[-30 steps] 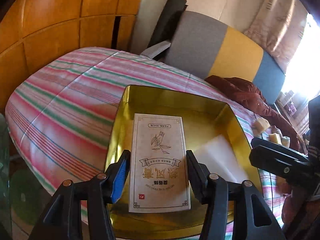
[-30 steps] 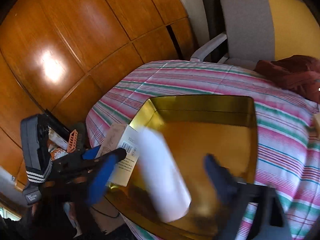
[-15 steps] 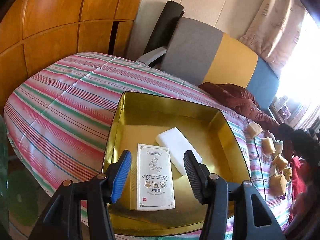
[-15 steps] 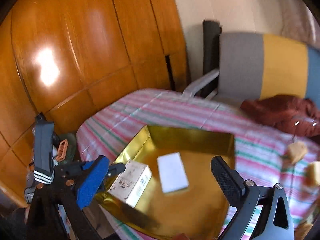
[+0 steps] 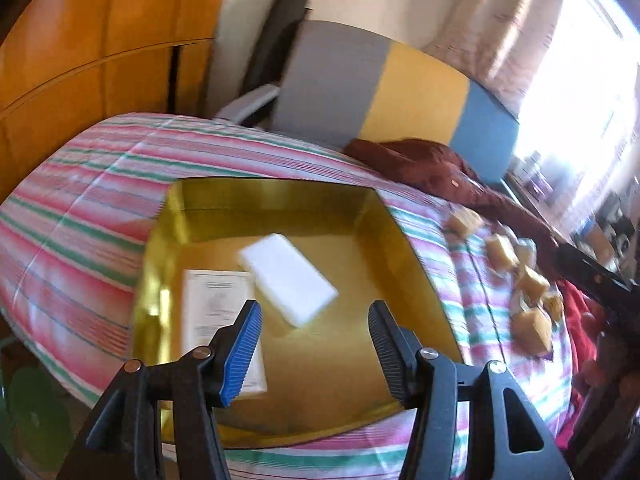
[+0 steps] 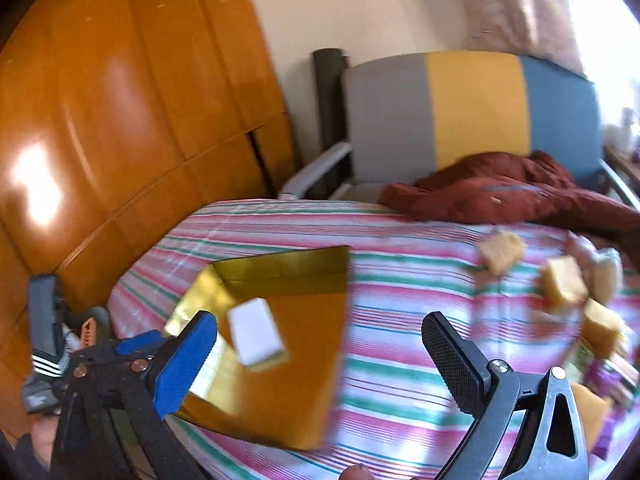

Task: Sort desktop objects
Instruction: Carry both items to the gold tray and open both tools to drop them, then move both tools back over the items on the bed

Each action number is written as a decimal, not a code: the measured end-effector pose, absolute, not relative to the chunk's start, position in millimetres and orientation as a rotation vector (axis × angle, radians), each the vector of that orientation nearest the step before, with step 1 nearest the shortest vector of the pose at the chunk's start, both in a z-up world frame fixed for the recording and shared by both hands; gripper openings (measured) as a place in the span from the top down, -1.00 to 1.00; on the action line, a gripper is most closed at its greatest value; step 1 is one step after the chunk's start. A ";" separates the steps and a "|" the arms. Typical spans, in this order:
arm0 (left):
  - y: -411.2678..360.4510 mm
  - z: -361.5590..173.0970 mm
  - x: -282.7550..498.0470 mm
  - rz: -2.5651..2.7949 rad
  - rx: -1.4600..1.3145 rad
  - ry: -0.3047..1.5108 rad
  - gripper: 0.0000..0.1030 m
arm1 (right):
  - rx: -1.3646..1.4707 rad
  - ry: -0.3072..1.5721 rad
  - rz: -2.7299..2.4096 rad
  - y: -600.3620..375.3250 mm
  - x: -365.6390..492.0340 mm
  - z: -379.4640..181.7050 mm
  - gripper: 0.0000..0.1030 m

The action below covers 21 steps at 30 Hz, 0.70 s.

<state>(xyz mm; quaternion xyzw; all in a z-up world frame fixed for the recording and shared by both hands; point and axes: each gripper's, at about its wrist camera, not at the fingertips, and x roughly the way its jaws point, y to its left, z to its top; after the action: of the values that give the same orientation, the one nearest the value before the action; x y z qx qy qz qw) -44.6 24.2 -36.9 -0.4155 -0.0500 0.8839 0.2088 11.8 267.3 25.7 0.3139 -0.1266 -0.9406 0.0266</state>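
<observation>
Gold and shiny, the shallow tray (image 5: pixel 376 216) stands on the striped cloth (image 5: pixel 80 216), and inside it lie two things: a white block (image 5: pixel 290 278), turned at an angle near the middle, and a printed white box (image 5: pixel 218 312), flat on the tray floor against the left wall. One corner of the block seems to overlap the upper right corner of the box, but the blur does not let me be sure that they touch. The left gripper (image 5: pixel 316 344) hangs over the near part of the tray with its fingers apart to a middle width; nothing is between them, and the blue pad (image 5: pixel 242 354) stands in front of the lower part of the box without pressing on it. The right gripper (image 6: pixel 320 356) has its fingers spread very wide; its jaws have just been opening and nothing is between them, only the tray edge and the cloth below. It looks slanting down across the table, over the right side of the tray. To the right of the tray, on the cloth, several yellow sponge cubes (image 6: pixel 562 284) lie scattered, near a dark red garment (image 6: pixel 500 188). Behind the table stands a chair (image 6: pixel 472 108) with a grey, yellow and blue back, and a wooden wall (image 6: pixel 120 100) is on the left.
</observation>
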 end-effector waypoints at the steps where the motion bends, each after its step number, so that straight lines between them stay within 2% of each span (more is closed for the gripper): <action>1: 32.5 -35.9 -42.2 2.441 -1.149 -0.113 -0.10 | 0.983 -0.417 -2.921 278.6 16.7 23.5 -0.99; 6: 78.3 -31.3 -28.4 2.315 -1.116 -0.007 -0.13 | 1.044 -0.526 -3.024 342.5 49.4 12.8 -0.99; 10: 119.9 -24.5 -14.1 2.203 -1.075 0.078 -0.22 | 1.108 -0.584 -3.112 389.7 75.5 8.0 -0.99; 21: 238.3 -31.5 24.7 1.929 -1.045 0.256 -0.44 | 1.163 -0.919 -3.263 505.9 127.4 -12.1 -0.99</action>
<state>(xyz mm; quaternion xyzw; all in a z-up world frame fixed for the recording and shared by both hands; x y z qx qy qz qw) 24.7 238.3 -31.5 -0.4226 0.1035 0.7800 0.4498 127.4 505.9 -12.1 0.3166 -0.2501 -0.8884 -0.2191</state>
